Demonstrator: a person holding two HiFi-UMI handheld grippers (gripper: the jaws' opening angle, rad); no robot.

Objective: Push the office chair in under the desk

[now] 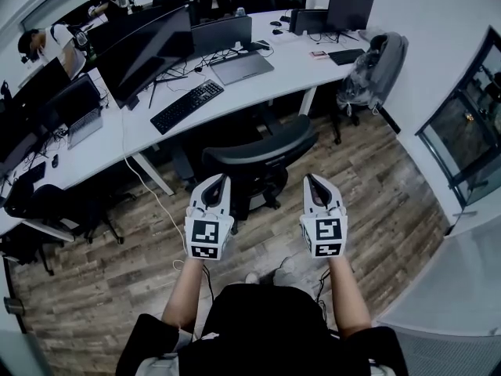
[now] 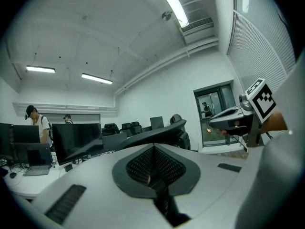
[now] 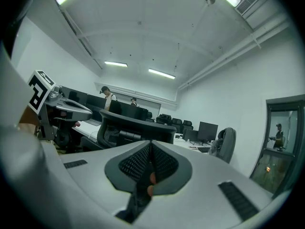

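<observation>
**Object position.** The office chair [image 1: 262, 149] is standing directly ahead of both grippers, with its curved backrest facing them. The desk [image 1: 301, 59] is lying beyond the chair, and its near edge is passing just behind the backrest. The chair's wheeled base is sitting below and slightly ahead of the gripper tips. The backrest is standing clear of the desk edge, so the push appears unfinished.

**Gripper state.** The left gripper [image 1: 222, 178] is carrying its jaws fully together with nothing between them. The right gripper [image 1: 311, 178] is doing the same. This is probably deliberate. A push needs no grasp, and closed jaws are presenting a blunt, stiff tip to the backrest.

**Placement.** The two grippers are sitting side by side and well apart, one toward each end of the backrest. This spacing should be spreading the load so that the chair rolls straight rather than swivelling. In both gripper views the top rim of the backrest is showing just beyond the closed tips. Whether either tip is touching the backrest cannot be confirmed.

**Arm pose.** Both forearms are reaching forward from the person's body, roughly parallel. Both grippers are pointing close to level toward the chair, with their marker cubes facing up.
</observation>
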